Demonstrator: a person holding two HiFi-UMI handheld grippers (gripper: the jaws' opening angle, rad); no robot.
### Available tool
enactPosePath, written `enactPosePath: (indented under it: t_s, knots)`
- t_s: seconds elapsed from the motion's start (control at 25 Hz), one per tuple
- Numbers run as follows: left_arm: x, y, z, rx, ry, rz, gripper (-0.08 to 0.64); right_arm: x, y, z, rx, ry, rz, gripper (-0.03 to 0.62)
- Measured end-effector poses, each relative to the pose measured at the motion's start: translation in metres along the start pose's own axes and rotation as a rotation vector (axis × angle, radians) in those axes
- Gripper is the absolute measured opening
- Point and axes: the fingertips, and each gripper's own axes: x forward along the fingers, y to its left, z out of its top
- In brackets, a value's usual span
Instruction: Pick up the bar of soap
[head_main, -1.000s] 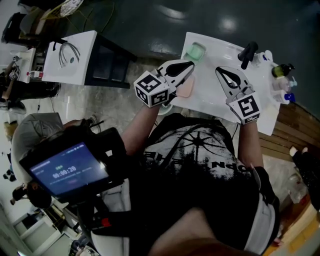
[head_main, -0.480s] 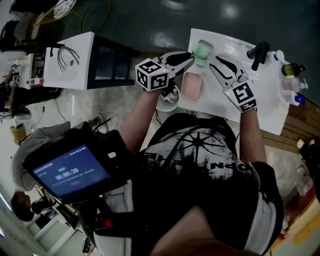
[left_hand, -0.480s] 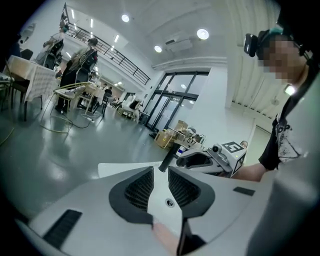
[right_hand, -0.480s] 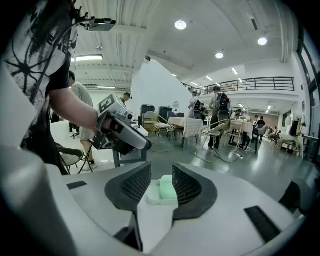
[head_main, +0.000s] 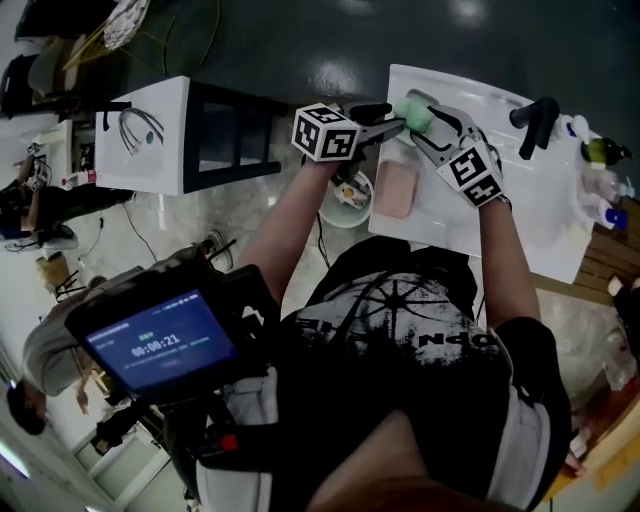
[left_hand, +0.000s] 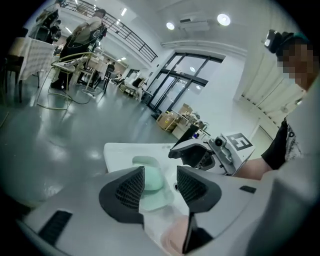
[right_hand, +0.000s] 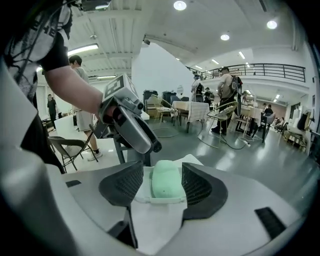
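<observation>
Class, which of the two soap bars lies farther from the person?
The green bar, at the white counter's far corner; the pink bar lies nearer the person's body.

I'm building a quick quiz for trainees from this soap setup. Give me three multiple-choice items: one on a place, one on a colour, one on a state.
1. The soap lies: A in a white dish; B on the floor; C on the faucet.
2. The soap is: A red; B pale green; C black.
3. Fingers of the right gripper are: A shut on the soap; B apart, with the soap between them; C shut on nothing.
Answers: A, the dish's rim shows around the soap. B, both gripper views show it pale green. B, the fingers, opening, stand clear of its sides.
</observation>
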Motion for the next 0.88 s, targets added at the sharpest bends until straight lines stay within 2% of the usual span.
enactPosePath:
  t_s: [0.2,0.56,0.76,0.88]
  knots:
    - [0.018,0.018,-0.012,-0.032,0.078,-0.003,0.209,0.034,-0.002,-0.02,-0.027,0.084,0.037,0.253]
    - [0.039,0.032,-0.019,-0.048,0.155,-0.033,0.215,0.058,-0.01,-0.041,-0.053,0.2,0.056,0.264]
    - [0.047,0.034,-0.02,-0.054,0.149,-0.036,0.222,0.062,-0.012,-0.043,-0.063,0.22,0.051,0.267]
    - [0.049,0.036,-0.022,-0.051,0.148,-0.028,0.221,0.064,-0.011,-0.042,-0.104,0.226,0.064,0.268]
